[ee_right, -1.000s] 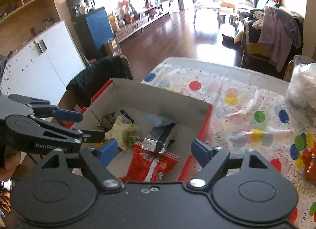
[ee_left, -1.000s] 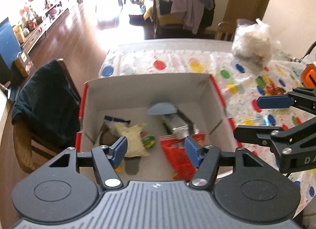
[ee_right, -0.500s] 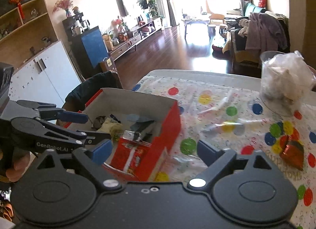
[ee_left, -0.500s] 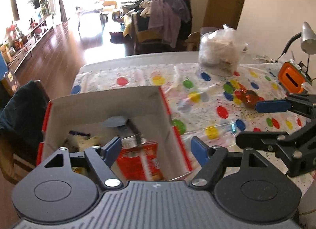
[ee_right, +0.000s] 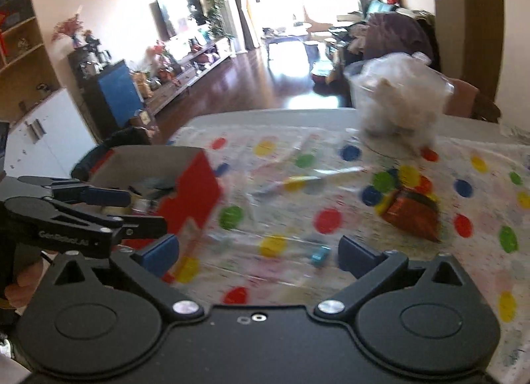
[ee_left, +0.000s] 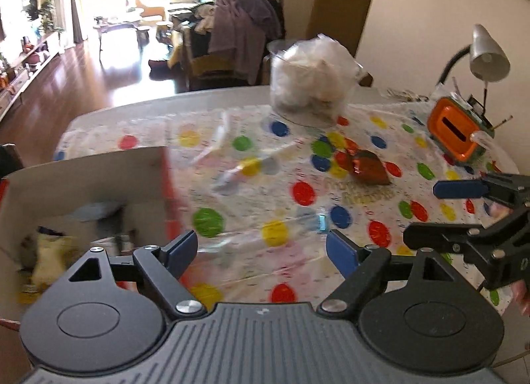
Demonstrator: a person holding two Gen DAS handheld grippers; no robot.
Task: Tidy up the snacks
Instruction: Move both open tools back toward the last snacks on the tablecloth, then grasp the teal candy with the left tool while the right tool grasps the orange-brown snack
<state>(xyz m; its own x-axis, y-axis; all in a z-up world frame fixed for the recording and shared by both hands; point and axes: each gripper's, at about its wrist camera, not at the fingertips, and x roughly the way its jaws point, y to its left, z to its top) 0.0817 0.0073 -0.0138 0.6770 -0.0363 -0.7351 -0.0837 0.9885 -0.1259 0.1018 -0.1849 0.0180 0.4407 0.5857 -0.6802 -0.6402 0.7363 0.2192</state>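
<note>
A red cardboard box [ee_left: 99, 172] with a white inside stands at the left of the table and holds several snack packets [ee_left: 49, 251]; it also shows in the right wrist view [ee_right: 192, 195]. A shiny brown-red snack packet [ee_left: 367, 168] lies on the polka-dot tablecloth, also in the right wrist view [ee_right: 414, 215]. My left gripper [ee_left: 261, 250] is open and empty over the cloth, right of the box. My right gripper [ee_right: 258, 253] is open and empty, with the brown packet ahead to its right.
A clear bag of white things [ee_left: 311, 86] stands at the far side of the table. An orange box [ee_left: 453, 132] and a desk lamp [ee_left: 487, 56] are at the far right. A chair with a dark jacket [ee_right: 126, 139] stands beyond the box. The table's far edge [ee_left: 198, 96] is rounded.
Both grippers have swung right, away from above the box and out over the tablecloth. The brown packet has come into view. Both stay open and empty.
</note>
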